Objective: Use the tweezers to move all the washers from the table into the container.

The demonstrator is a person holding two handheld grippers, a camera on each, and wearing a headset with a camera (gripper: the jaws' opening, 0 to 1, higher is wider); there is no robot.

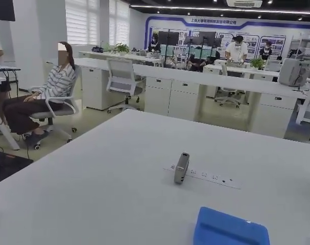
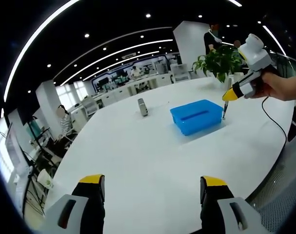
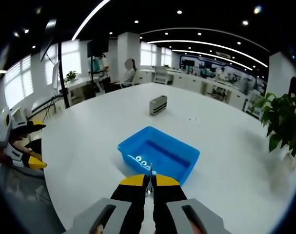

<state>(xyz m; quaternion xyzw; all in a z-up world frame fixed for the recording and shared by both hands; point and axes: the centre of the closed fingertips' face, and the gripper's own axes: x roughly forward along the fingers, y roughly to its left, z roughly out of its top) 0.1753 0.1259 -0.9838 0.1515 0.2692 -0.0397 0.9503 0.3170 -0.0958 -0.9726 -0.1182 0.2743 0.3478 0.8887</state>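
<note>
Here the right hand-held gripper (image 3: pixel 148 179) clamps tweezers (image 3: pixel 150 170) at the container (image 3: pixel 185 170) rim; the left hand-held gripper (image 2: pixel 152 181) gapes over open table (image 2: pixel 148 146).

The table (image 1: pixel 119 173) had a smooth white top with a dull, even sheen. The container (image 3: pixel 160 151) looked like blue plastic, smooth and slightly glossy. The tweezers (image 3: pixel 150 170) were thin bright metal. The small grey box (image 1: pixel 181 167) on the table had a dull metallic look. The left gripper (image 2: pixel 152 183) and the right gripper (image 3: pixel 148 181) had matt dark plastic jaws capped in yellow.
</note>
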